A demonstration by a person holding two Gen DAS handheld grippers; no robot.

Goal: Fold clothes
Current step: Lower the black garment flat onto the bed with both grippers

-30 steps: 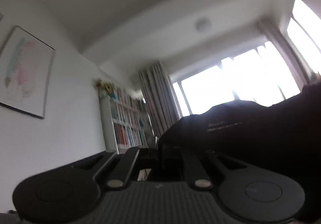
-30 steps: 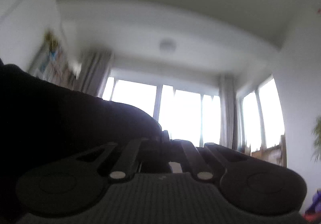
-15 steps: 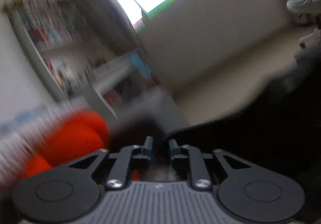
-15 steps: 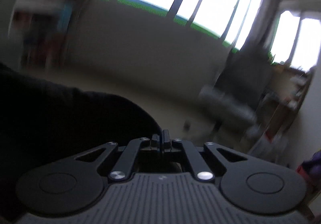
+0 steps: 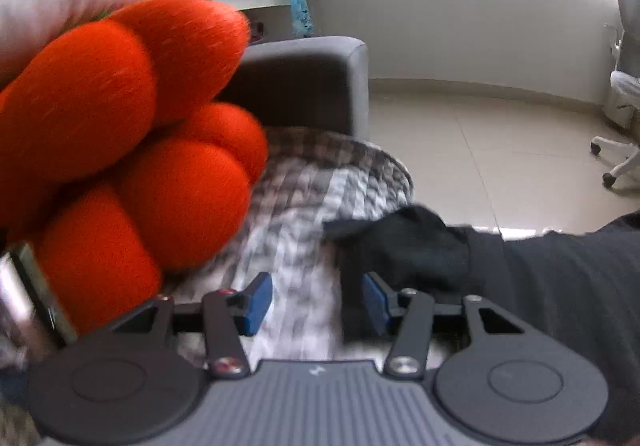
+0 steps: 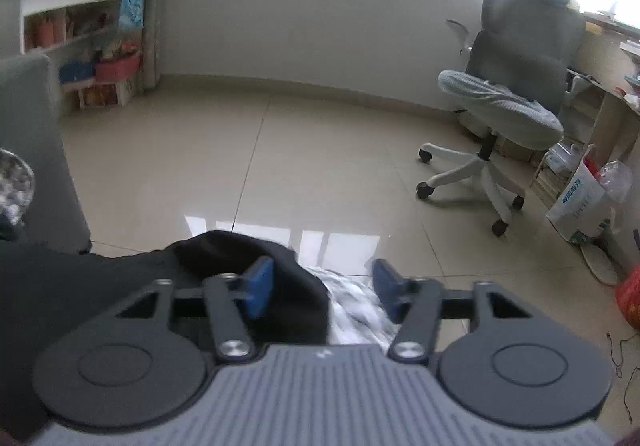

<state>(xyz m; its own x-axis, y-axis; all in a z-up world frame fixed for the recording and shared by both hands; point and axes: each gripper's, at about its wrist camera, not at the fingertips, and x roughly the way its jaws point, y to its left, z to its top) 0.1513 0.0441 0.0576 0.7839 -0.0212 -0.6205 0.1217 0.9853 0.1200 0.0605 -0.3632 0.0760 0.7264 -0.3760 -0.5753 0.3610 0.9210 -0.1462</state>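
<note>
A black garment [image 5: 540, 278] lies on a grey checked cover [image 5: 304, 206], its left corner bunched just past the right fingertip of my left gripper [image 5: 316, 298]. That gripper is open, with only the cover between its blue pads [image 5: 258, 302]. In the right wrist view the same black garment [image 6: 248, 266] lies at the left and its bunched corner sits against the left blue pad [image 6: 258, 288]. My right gripper [image 6: 324, 292] is open too, with the checked cover [image 6: 352, 306] showing between its fingers.
A large orange plush toy [image 5: 120, 134] crowds the left side, close to my left gripper. Behind it is a grey sofa arm [image 5: 304, 82]. A tiled floor [image 6: 320, 158] stretches ahead, with a grey office chair [image 6: 512, 86], shelves [image 6: 80, 34] and bags [image 6: 580, 202] at the sides.
Both grippers swung down from facing the ceiling and windows to the cover. Both were shut on the black garment and are now open, and the garment lies on the cover.
</note>
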